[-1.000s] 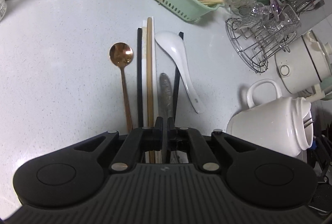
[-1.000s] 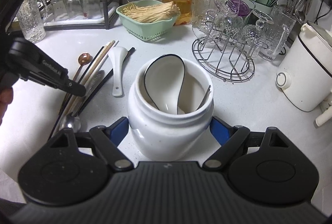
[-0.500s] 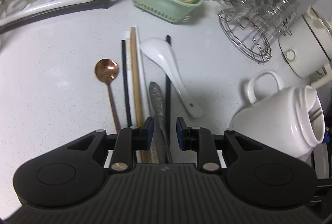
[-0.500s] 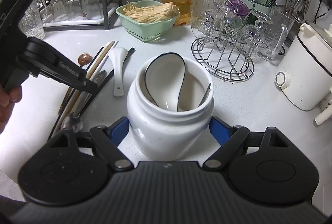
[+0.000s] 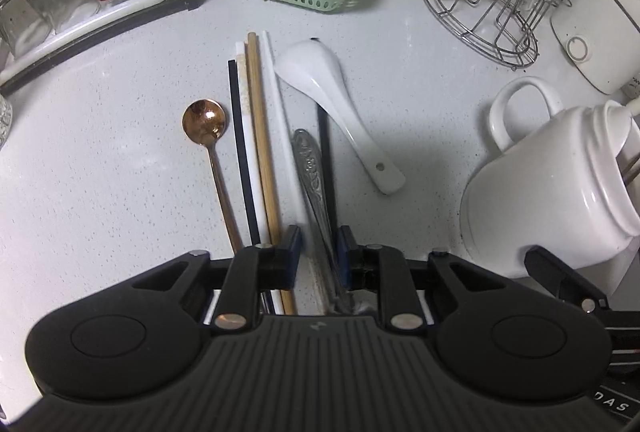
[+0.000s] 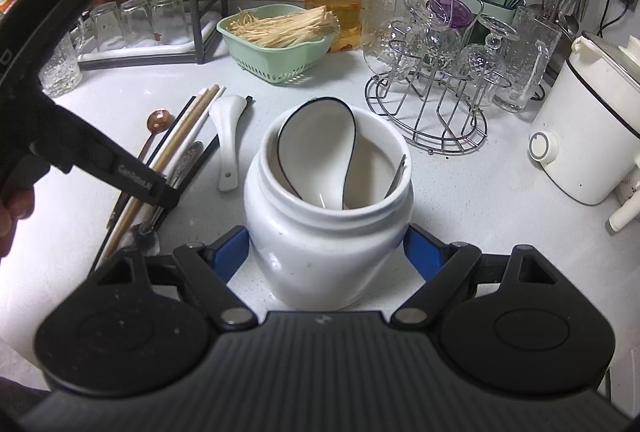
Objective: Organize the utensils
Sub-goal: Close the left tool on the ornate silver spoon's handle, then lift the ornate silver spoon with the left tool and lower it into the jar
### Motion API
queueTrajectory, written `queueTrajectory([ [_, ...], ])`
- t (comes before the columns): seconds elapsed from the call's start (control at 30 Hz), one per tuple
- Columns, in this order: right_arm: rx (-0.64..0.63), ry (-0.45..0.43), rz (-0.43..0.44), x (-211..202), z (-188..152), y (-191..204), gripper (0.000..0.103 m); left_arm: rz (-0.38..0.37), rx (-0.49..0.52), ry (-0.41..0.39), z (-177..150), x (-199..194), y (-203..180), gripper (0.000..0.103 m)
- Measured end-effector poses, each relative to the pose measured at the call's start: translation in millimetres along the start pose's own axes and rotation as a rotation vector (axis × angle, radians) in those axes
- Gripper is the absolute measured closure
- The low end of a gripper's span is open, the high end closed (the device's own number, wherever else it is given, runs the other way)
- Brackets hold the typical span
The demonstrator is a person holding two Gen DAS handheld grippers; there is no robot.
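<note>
Utensils lie side by side on the white counter: a copper spoon, a black chopstick, a wooden chopstick, a white chopstick, a silver patterned handle and a white ceramic spoon. My left gripper is open, its jaws low on either side of the silver handle and a second black chopstick. My right gripper is shut on the white ceramic jar, which holds a black-rimmed soup spoon. The jar also shows in the left wrist view.
A green basket of straw-coloured sticks stands behind the utensils. A wire rack with glasses and a white cooker stand to the right. A tray of upturned glasses is at the back left.
My left gripper has opened from shut and moved forward and down over the silver handle. The right gripper and the jar have stayed put.
</note>
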State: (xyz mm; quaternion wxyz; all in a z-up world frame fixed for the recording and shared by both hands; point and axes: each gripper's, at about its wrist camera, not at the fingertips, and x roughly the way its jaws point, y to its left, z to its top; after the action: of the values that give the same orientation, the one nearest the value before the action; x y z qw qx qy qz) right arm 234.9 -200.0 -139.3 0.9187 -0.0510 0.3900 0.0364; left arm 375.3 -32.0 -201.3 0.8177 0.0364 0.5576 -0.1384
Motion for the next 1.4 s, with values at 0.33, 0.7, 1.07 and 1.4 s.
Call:
queueTrajectory([
  [0.33, 0.002, -0.003, -0.006, 0, -1, 0, 0.016, -0.038, -0.009, -0.054, 1, -26, 11, 0.097],
  [0.7, 0.0, -0.03, -0.007, 6, 4, 12, 0.016, -0.105, -0.041, -0.151, 5, -62, 26, 0.097],
  [1.07, -0.021, -0.042, 0.003, 12, 10, 24, 0.016, -0.131, -0.007, -0.184, 4, -71, 28, 0.097],
  [1.4, -0.013, -0.044, -0.011, 13, 10, 27, 0.016, -0.171, 0.012, -0.228, 5, -95, 27, 0.097],
])
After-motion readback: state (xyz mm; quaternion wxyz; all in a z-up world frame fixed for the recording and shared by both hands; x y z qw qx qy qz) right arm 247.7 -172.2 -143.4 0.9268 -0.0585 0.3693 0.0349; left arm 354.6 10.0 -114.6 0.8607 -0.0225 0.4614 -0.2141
